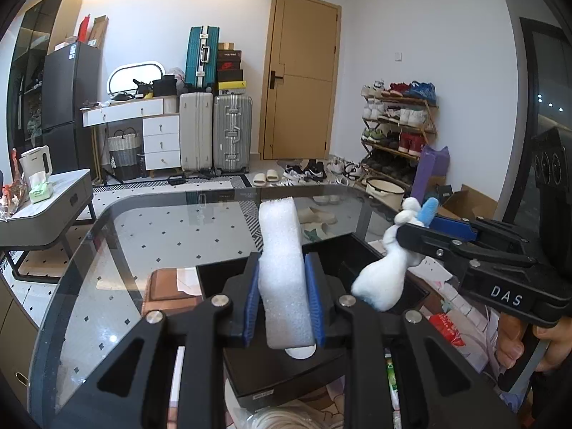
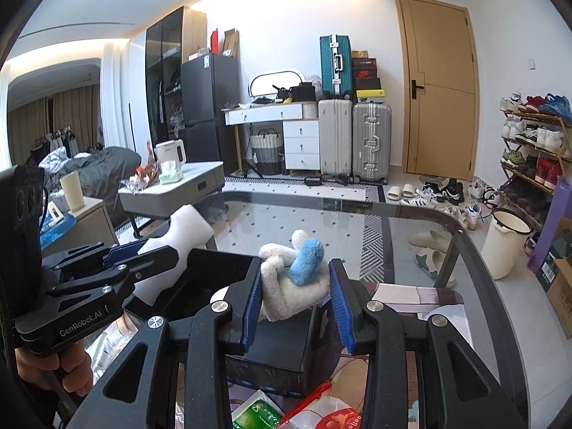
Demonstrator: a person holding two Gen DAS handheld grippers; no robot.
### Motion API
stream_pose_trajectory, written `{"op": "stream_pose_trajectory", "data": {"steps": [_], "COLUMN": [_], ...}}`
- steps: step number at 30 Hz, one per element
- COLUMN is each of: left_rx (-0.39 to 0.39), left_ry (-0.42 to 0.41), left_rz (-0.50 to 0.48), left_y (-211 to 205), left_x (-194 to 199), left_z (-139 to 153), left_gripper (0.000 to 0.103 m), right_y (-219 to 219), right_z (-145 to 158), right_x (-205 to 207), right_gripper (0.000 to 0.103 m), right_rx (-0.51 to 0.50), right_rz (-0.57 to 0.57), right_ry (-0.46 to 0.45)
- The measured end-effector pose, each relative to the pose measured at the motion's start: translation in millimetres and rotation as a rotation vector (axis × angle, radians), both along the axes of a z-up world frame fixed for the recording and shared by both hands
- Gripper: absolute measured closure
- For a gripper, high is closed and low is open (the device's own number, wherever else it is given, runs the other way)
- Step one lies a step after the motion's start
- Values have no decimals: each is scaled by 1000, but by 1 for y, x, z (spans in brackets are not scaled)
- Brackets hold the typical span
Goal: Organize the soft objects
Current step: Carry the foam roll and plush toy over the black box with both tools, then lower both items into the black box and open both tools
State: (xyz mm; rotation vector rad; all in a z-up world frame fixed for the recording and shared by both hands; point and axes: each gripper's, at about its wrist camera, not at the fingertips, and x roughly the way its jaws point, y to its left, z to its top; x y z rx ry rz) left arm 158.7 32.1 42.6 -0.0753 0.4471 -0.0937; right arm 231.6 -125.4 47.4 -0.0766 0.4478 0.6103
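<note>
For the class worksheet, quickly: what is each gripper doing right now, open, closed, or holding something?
Left gripper: closed on the white foam block.
Right gripper: closed on the white plush toy with the blue part.

Pretty bright room, ceiling lights blown out up top, glare on the glass tabletop (image 1: 150,236), heavy fisheye bending with dark corners.

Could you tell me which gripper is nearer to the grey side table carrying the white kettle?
Left. The left gripper, clamping white foam, is on that table's side; the right gripper, gripping a plush toy, is farther away.
</note>
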Motion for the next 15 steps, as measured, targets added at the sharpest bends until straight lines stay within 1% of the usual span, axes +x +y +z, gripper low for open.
{"op": "stream_pose_trajectory", "data": {"steps": [8, 11, 15], "left_rx": [26, 42, 42], "left_ry": [61, 74, 95], "left_rz": [-26, -23, -20], "left_y": [-6, -7, -9], "left_x": [13, 15, 19], "left_z": [-11, -15, -20], "left_gripper": [80, 80, 80], "right_y": [23, 31, 36], "right_z": [-13, -18, -24], "right_x": [15, 20, 27], "right_gripper": [67, 67, 67], "right_rx": [-45, -63, -80], "right_rz": [35, 43, 47], "right_ry": [37, 45, 62]}}
